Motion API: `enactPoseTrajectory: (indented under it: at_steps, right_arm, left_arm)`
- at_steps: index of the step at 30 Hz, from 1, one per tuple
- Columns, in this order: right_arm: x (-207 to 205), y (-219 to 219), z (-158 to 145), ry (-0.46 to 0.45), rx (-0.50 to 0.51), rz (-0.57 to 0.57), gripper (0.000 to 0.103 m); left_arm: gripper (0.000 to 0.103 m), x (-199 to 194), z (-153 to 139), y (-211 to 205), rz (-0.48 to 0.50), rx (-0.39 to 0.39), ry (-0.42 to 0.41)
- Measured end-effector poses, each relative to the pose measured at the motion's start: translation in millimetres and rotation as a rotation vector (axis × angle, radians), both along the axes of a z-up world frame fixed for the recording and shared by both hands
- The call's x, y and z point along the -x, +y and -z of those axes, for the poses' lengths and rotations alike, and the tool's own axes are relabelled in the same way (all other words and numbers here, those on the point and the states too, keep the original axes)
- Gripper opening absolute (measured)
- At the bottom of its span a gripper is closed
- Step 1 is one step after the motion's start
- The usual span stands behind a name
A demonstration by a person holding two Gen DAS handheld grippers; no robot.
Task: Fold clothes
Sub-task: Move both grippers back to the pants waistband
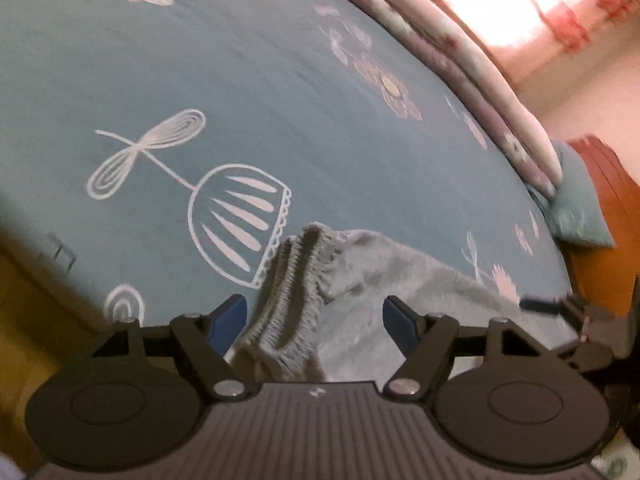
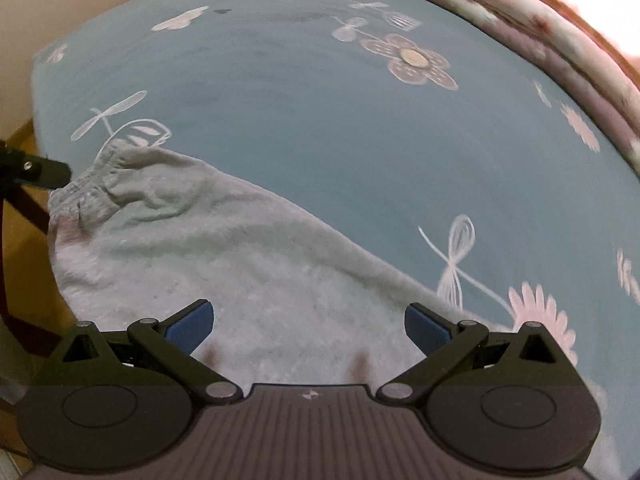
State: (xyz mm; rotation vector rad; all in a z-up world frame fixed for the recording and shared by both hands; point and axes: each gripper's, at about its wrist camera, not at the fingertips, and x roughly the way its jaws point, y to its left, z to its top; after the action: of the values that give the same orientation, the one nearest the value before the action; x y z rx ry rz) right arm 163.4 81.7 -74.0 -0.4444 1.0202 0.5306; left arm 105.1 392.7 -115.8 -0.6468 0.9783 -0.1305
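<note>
No writing to read anywhere, left tongs [image 1: 314,322] spread wide over the bunched stretchy waistband [image 1: 296,292] of fuzzy grey pants [image 2: 224,256], right tongs [image 2: 309,326] spread wide over the same pants, blue bedsheet [image 2: 304,128] with white flowers beyond both tongs, flowery quilt [image 1: 472,80] further off.

A: Your left wrist view looks steeply down along the left gripper [image 1: 314,322], close over the elastic waistband [image 1: 294,300] of the grey garment [image 1: 400,304] on the blue bedsheet [image 1: 248,80].

B: And the right?

A: Your right gripper [image 2: 308,326] sits low over the same garment [image 2: 240,264], facing across the bed. Both views share the sheet [image 2: 320,140], the waistband [image 2: 86,192] and the big flower print [image 2: 412,60]. Your left one's fingertip [image 2: 52,172] shows at the left edge.
</note>
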Motion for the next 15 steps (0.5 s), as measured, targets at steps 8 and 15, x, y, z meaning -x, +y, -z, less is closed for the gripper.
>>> enactPoseTrajectory:
  at_steps: [8,15]
  right_arm:
    - [-4.3,39.4,4.5,0.012,0.057,-0.080,0.103]
    - [-8.1,61.3,9.2,0.035,0.073,-0.083,0.103]
  left_arm:
    - [0.074,-43.2,40.4,14.3,0.200,0.124,0.078]
    - [0.079,-70.4,52.9,16.3,0.336,0.230,0.119]
